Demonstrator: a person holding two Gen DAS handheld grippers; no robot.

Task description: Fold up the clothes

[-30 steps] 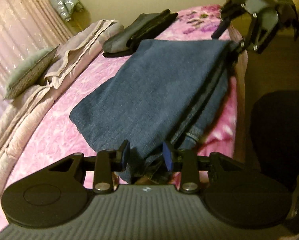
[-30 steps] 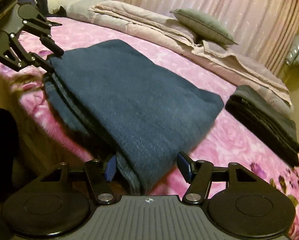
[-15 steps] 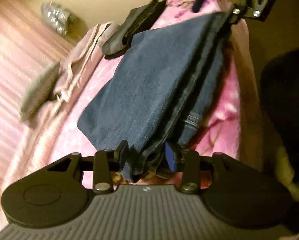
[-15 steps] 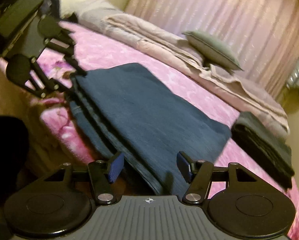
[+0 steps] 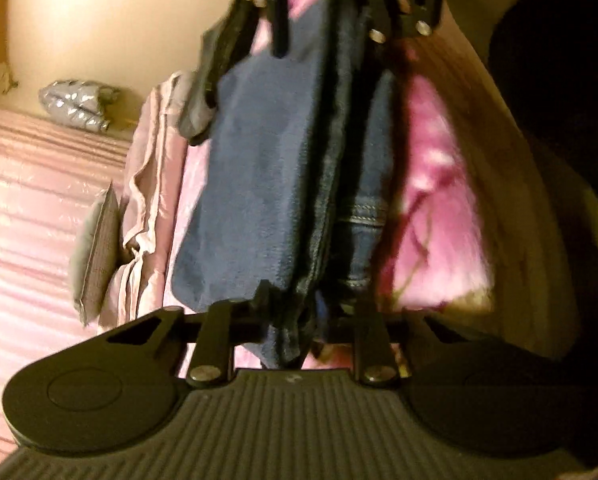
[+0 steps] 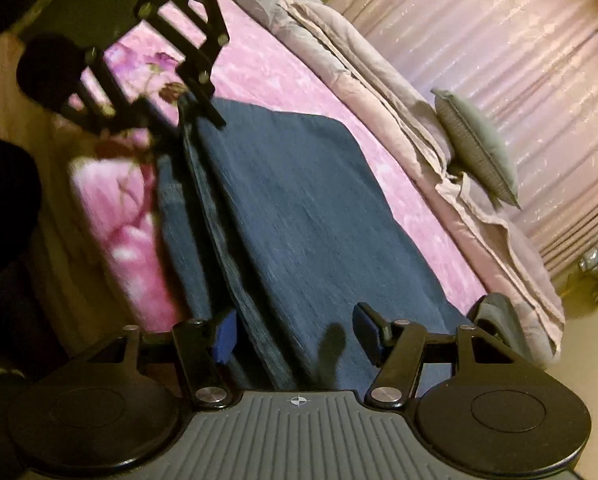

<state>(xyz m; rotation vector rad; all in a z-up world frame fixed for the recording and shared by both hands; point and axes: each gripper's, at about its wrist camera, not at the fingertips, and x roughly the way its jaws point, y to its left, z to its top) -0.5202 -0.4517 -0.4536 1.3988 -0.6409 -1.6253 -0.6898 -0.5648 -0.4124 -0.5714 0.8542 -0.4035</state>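
The folded blue jeans (image 5: pixel 275 184) hang on edge between my two grippers, lifted partly off the pink bed. My left gripper (image 5: pixel 295 308) is shut on the near end of the folded stack. In the right wrist view the jeans (image 6: pixel 299 216) run from my right gripper (image 6: pixel 295 336) to the left gripper (image 6: pixel 187 108) at the far end. The right gripper's jaws stand wide around the denim edge, with a gap beside the right pad, so the grip is unclear. The right gripper (image 5: pixel 331 32) also shows at the top of the left wrist view.
The pink floral bedspread (image 6: pixel 283 80) lies under the jeans. A folded beige duvet (image 6: pixel 379 92) and a grey cushion (image 6: pixel 475 144) lie along the far side. A folded dark garment (image 5: pixel 195 116) sits beyond the jeans. Pink curtains (image 6: pixel 499 40) hang behind.
Both grippers have rolled and lifted the jeans, so the folded stack has gone from lying flat on the bed to hanging on edge. The left gripper's jaws have closed tighter on the denim.
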